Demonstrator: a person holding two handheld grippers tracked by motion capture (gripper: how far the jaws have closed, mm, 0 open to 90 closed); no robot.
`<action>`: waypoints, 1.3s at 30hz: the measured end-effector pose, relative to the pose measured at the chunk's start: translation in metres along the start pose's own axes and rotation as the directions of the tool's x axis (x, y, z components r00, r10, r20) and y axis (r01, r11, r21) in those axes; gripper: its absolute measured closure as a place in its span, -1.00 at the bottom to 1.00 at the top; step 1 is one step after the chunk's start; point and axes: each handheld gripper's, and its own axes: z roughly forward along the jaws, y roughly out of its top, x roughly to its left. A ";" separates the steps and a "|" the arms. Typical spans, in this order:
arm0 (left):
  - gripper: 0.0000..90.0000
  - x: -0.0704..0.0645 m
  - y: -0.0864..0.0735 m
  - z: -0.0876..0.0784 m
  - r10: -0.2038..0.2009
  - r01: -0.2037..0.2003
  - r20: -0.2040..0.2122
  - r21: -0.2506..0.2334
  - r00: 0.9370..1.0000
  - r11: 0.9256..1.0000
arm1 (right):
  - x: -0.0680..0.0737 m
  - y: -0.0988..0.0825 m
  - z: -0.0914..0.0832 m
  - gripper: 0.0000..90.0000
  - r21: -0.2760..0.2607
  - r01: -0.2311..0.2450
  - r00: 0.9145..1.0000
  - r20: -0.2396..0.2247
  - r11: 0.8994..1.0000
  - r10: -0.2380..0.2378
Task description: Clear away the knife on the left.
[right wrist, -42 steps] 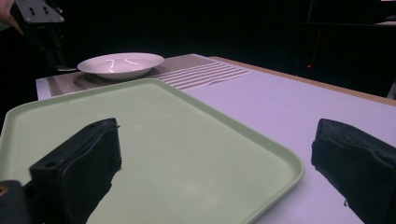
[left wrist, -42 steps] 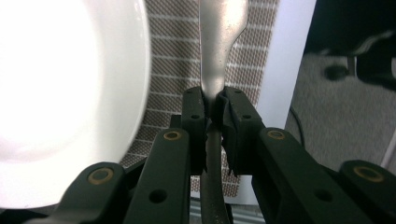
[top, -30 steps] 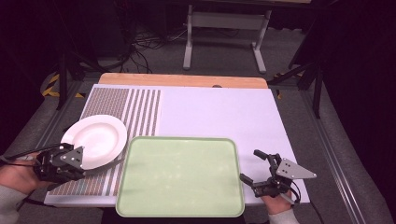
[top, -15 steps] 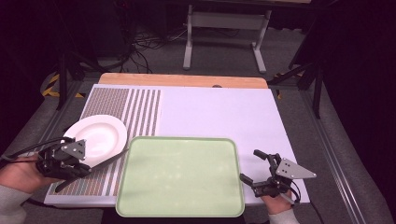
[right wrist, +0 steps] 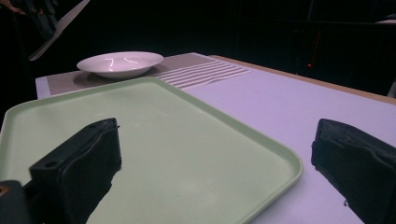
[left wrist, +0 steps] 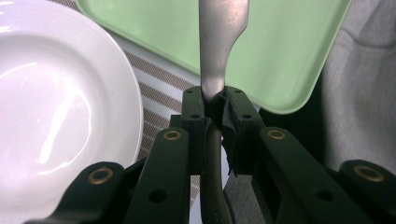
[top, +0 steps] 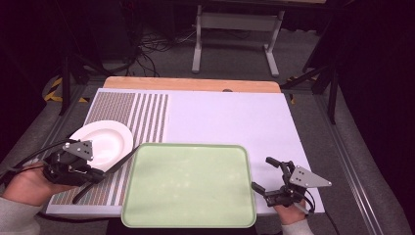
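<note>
1. Two grippers at work, with only the left gripper (top: 94, 175) loaded: jaws nearly closed and clamped on the narrow neck of a table knife (left wrist: 219, 28), pads pressing it from both sides in the left gripper view.
2. Knife held in the air at the near left of the table, blade end reaching toward the left rim of the green tray (top: 188, 146), just beside the white plate (top: 105, 139); seen from the right gripper view as a pale blade (right wrist: 60, 25) raised above the plate.
3. Right gripper (top: 261, 172) spread wide and holding nothing, resting at the tray's right edge.
4. Step in hand, by judgement: carrying the knife after pick-up, probably toward the tray or a place beside the plate.
5. Next move calls for keeping the clamp firm, swinging the blade clear of the plate rim, lowering until flat on the chosen spot, then opening.
6. Risk: thin metal pivoting between the pads if tipped.
7. Surface: white tabletop (top: 230, 117) with a brown striped mat (top: 147, 112) at the left and a wooden strip (top: 191, 84) along the far edge.
8. Room: dark, grey floor, loose cables (top: 151, 41), a metal stand (top: 235, 22) beyond the table.
</note>
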 end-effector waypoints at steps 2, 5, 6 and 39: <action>0.78 -0.001 0.003 0.002 -0.012 0.012 0.005 -0.020 1.000 1.000 | 0.000 0.000 0.000 -0.96 0.001 -0.002 1.000 -0.001 1.000 0.002; 0.78 -0.002 0.007 0.004 -0.033 0.033 0.005 -0.050 0.999 0.998 | 0.000 0.000 0.000 -0.96 0.003 0.000 1.000 0.001 1.000 0.000; 0.78 -0.004 0.009 0.006 -0.035 0.036 0.014 -0.060 0.999 0.998 | 0.000 0.000 0.000 -0.96 0.004 -0.001 1.000 0.002 1.000 0.001; 0.78 -0.029 0.045 0.053 -0.045 0.065 0.114 -0.185 0.993 0.980 | -0.002 -0.001 -0.001 -0.96 -0.002 -0.004 1.000 -0.003 1.000 0.004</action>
